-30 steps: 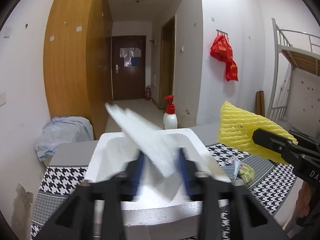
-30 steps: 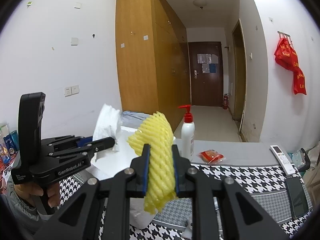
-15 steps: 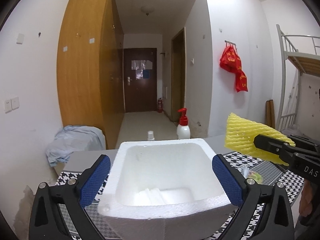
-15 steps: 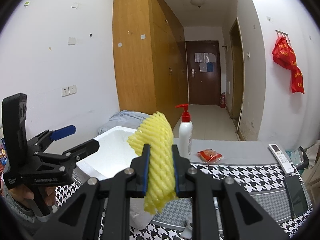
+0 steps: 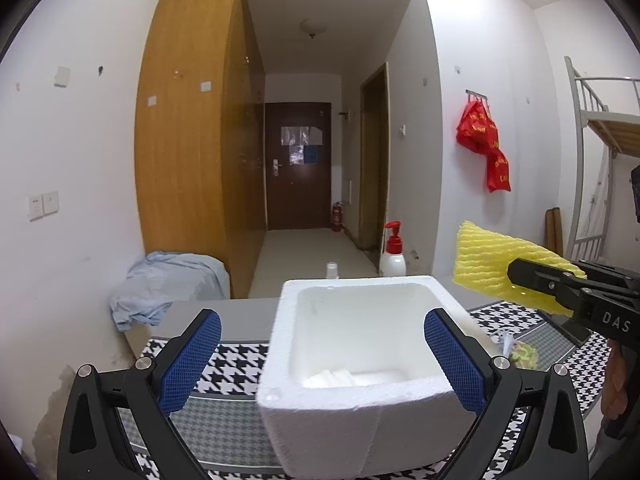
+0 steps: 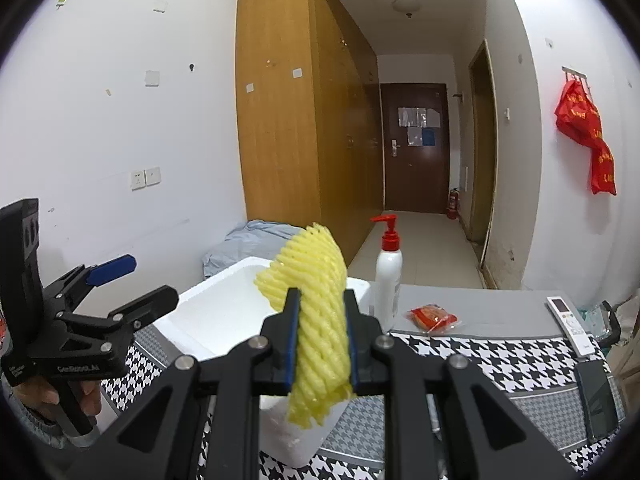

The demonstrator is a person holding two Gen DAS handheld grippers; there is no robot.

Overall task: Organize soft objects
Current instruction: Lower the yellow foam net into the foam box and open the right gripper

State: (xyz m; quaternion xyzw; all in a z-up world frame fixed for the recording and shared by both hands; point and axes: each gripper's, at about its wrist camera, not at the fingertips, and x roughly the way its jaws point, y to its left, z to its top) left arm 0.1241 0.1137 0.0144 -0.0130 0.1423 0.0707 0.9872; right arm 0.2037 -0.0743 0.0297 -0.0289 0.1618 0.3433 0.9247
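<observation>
Yellow foam netting (image 6: 318, 312) sits pinched between the right claw (image 6: 320, 350) pads, raised beside the white foam box (image 5: 360, 364) near the table (image 5: 224, 436) left edge. Left claw (image 5: 322, 364) gapes wide and empty around the box, where white sheets (image 5: 344, 378) lie, half hidden by its wall. A second ago it gripped a sheet.

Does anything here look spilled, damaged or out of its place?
Nothing looks spilled or broken. Only the yellow foam net is outside the white foam box, gripped in the right claw; the left claw is open.
</observation>
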